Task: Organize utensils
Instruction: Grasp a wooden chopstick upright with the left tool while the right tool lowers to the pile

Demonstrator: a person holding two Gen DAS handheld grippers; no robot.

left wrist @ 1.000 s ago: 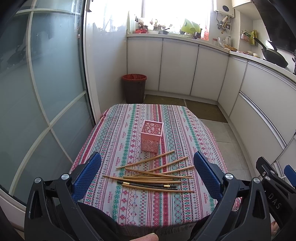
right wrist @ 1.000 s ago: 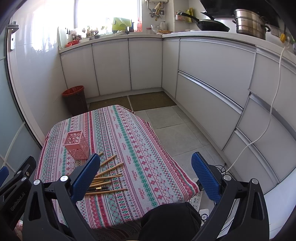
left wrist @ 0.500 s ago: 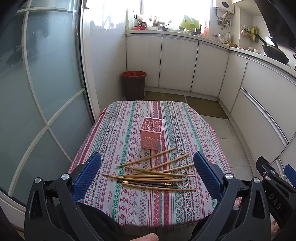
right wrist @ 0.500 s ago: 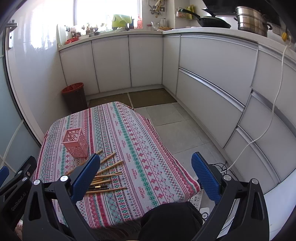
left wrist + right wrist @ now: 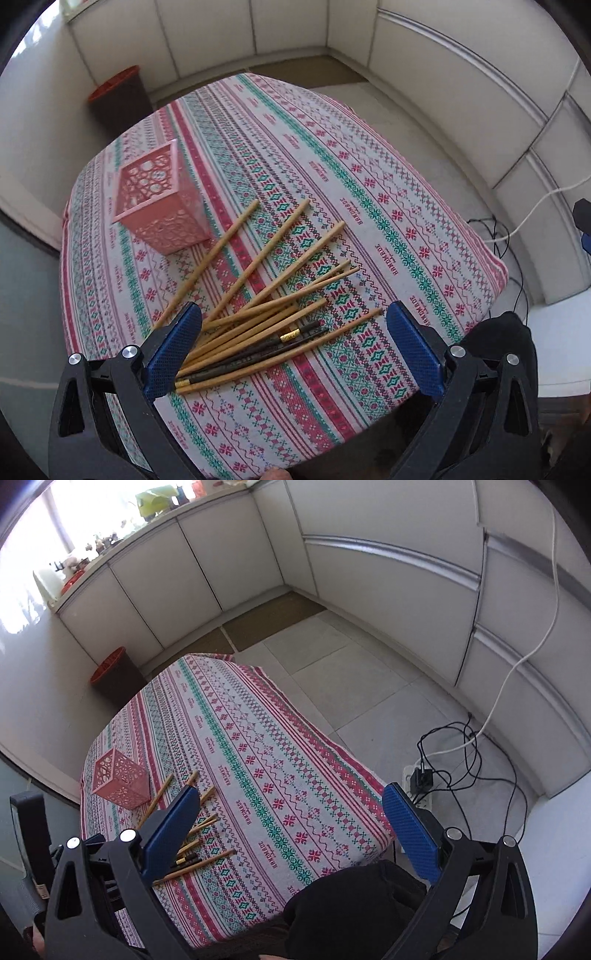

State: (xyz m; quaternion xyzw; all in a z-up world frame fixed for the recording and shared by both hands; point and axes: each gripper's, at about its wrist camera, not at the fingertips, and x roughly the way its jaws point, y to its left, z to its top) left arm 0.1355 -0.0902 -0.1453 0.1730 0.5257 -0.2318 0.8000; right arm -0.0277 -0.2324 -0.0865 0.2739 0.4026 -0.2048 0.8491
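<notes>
A pink perforated holder [image 5: 162, 206] stands empty on the patterned tablecloth [image 5: 369, 206]. Several wooden chopsticks [image 5: 266, 295] and dark chopsticks with gold bands [image 5: 258, 350] lie fanned out just in front of it. My left gripper [image 5: 293, 349] is open and empty, hovering low over the chopstick pile, its left finger [image 5: 171, 350] above their near ends. My right gripper [image 5: 291, 834] is open and empty, held above the table's right side. The holder [image 5: 118, 781] and chopsticks [image 5: 192, 830] show at the lower left of the right wrist view.
A red-rimmed bin [image 5: 118, 96] stands on the floor beyond the table. White cabinets [image 5: 369, 554] line the walls. A power strip with cables [image 5: 424, 782] lies on the tiled floor right of the table. The table's right edge [image 5: 351, 768] drops off.
Both grippers have tilted downward and moved in toward the table. The left gripper now sits close over the chopsticks, which look much larger. Both stay open.
</notes>
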